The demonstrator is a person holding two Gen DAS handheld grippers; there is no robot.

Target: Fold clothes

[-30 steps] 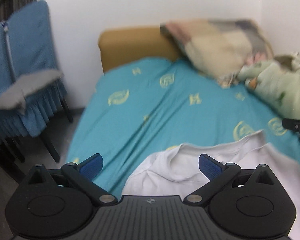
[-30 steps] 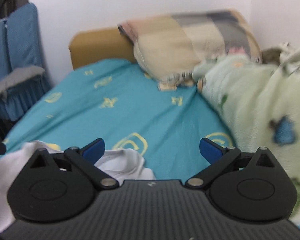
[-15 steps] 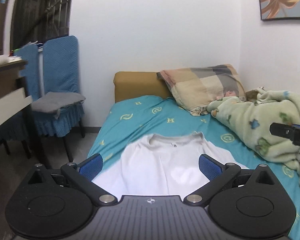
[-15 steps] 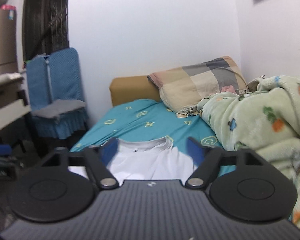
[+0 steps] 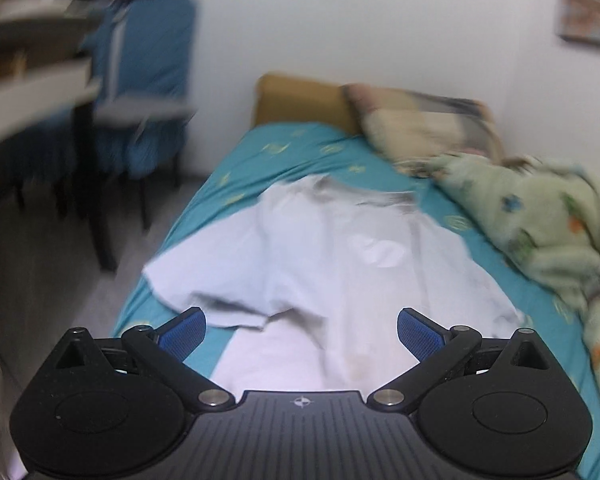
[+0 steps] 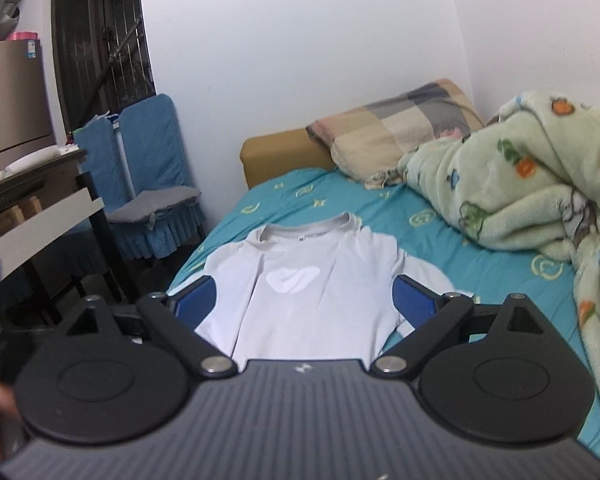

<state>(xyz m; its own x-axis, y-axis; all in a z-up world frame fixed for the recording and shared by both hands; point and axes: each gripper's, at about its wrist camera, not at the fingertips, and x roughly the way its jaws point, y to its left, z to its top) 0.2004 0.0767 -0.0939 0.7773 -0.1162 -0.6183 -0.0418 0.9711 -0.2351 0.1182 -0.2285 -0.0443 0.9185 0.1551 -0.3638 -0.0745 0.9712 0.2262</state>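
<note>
Cotton knit like this white T-shirt [image 6: 320, 280] was light, limp and easily creased, so it would have sagged and bunched wherever you lifted it by a single layer. It lay face up and spread flat on the teal bedsheet [image 6: 440, 240], collar toward the headboard end, hem toward the foot edge nearest you, with a pale logo on the chest. Its left sleeve reached the left edge of the bed [image 5: 180, 264], close to spilling over. Your left gripper [image 5: 300, 330] hovered over the lower body of the shirt, fingers wide apart and holding nothing. Your right gripper [image 6: 304, 300] was likewise spread and empty, set farther back above the hem. Nothing looked folded yet. I'd judge the best holds to be the shoulder seam and the hem on the same side, pinching through both layers so the cloth did not slide or peel. The green fleece blanket [image 6: 520, 184] crowded the right edge, so that sleeve had less room.
</note>
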